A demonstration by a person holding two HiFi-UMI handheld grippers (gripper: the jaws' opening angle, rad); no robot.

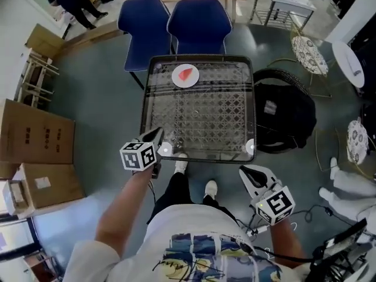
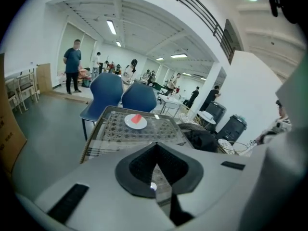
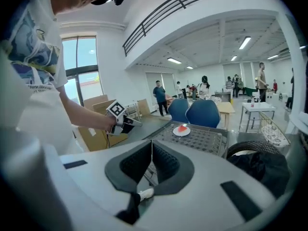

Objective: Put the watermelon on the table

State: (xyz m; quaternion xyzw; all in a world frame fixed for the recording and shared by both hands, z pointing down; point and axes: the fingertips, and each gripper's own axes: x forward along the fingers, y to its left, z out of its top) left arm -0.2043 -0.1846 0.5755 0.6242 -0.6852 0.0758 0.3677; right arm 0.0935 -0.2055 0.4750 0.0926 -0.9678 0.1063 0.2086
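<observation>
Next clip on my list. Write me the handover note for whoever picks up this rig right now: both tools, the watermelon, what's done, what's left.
Left tool: shut, empty, at the table's near left corner.
Right tool: shut, empty, off the near right corner, close to the person's body.
Watermelon slice: lies on the white plate at the far end of the glass table, by the blue chairs.
Done: the slice is on the table, on its plate; neither tool touches it.
Left: probably nothing. If it must lie on bare glass, it is not yet off the plate.
</observation>
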